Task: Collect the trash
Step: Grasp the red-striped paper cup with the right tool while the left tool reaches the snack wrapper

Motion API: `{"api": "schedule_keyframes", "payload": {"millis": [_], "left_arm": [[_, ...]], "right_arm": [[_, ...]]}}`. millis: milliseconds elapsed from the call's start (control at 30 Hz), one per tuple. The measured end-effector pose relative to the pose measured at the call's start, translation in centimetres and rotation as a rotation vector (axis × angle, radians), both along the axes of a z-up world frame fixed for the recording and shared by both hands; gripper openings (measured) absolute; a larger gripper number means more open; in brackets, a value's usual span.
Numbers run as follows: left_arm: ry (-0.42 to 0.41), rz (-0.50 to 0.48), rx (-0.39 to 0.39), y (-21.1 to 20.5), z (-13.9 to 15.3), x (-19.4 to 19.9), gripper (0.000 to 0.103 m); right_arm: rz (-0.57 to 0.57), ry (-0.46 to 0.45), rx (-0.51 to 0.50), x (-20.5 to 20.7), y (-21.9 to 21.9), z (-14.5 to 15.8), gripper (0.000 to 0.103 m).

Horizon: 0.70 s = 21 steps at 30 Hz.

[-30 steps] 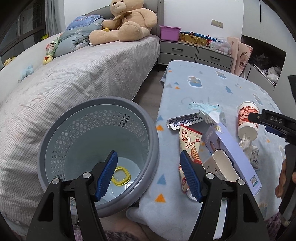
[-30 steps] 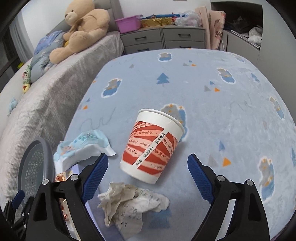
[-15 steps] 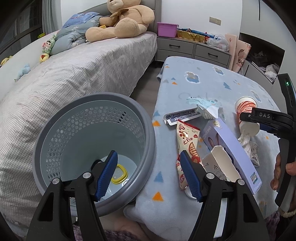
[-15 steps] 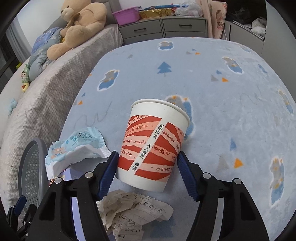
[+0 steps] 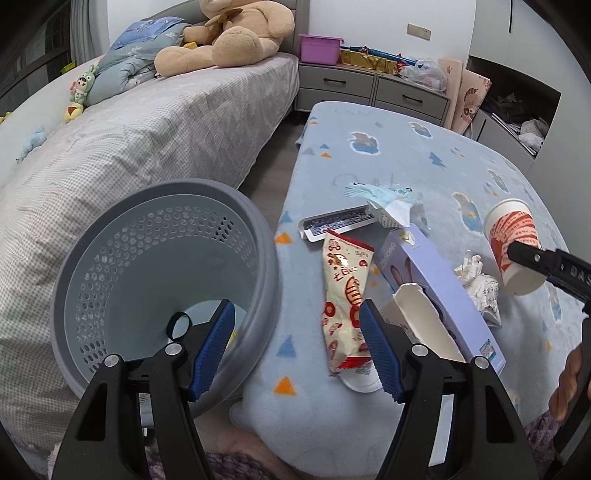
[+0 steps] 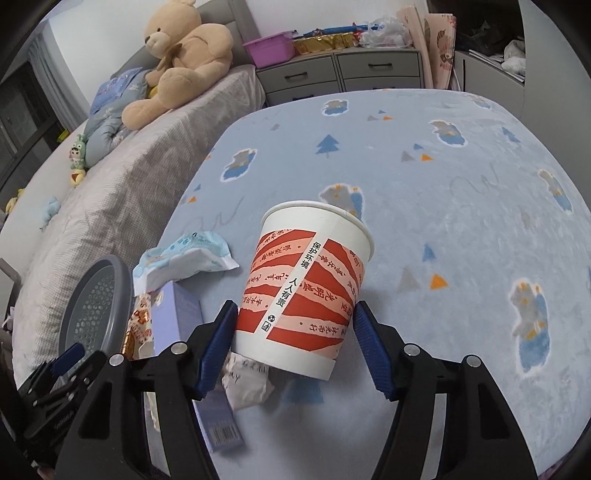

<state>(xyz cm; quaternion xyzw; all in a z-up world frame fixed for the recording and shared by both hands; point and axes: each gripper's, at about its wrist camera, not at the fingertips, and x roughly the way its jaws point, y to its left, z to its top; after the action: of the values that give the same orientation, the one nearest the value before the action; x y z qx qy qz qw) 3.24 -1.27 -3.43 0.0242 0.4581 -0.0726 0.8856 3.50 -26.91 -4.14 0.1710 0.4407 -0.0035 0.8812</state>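
A red-and-white paper cup (image 6: pixel 306 288) sits between the pads of my right gripper (image 6: pixel 293 345), which is shut on it and holds it tilted above the blue blanket (image 6: pixel 461 221); it also shows in the left wrist view (image 5: pixel 515 245). My left gripper (image 5: pixel 297 349) is open and empty over the rim of the grey perforated bin (image 5: pixel 122 258). On the blanket lie a crumpled paper (image 5: pixel 478 282), a purple box (image 5: pixel 439 280), a red-and-white snack bag (image 5: pixel 345 291), a dark card box (image 5: pixel 334 223) and a blue wrapper (image 5: pixel 388 199).
The bin stands between a grey bed (image 5: pixel 147 122) and the blanket-covered table. A teddy bear (image 5: pixel 229 33) lies on the bed. Grey drawers (image 5: pixel 369 90) with clutter stand at the back. A yellow-rimmed lid lies in the bin, mostly behind my left finger.
My right gripper closed on the paper cup and lifted it off the blanket, tilting it. My left gripper stayed open and shifted slightly over the bin's rim.
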Motion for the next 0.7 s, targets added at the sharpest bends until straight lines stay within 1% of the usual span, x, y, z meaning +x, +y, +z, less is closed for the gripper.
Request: {"api": "schedule_keyframes", "payload": {"millis": [67,467,533,700], "left_arm": [[0.007,-0.005,0.002,-0.5,-0.1,0.2,0.067],[0.032,-0.017,0.078,-2.9,-1.9,1.3,0.066],[0.032,-0.020,0.088,-3.2,-2.1,1.4,0.059],[0.042,-0.028,0.108,-3.8,-2.7,1.7,0.047]], "right_arm": [[0.006,-0.010,0.007,-0.5,-0.1,0.1,0.063],[0.038,-0.039,0.040,-1.6,-0.4,0.1,0.063],[0.043,-0.044,0.044,-1.7,-0.4,0.1,0.063],[0.054,-0.057,0.051,-2.0,-0.5,0.3,0.063]]}}
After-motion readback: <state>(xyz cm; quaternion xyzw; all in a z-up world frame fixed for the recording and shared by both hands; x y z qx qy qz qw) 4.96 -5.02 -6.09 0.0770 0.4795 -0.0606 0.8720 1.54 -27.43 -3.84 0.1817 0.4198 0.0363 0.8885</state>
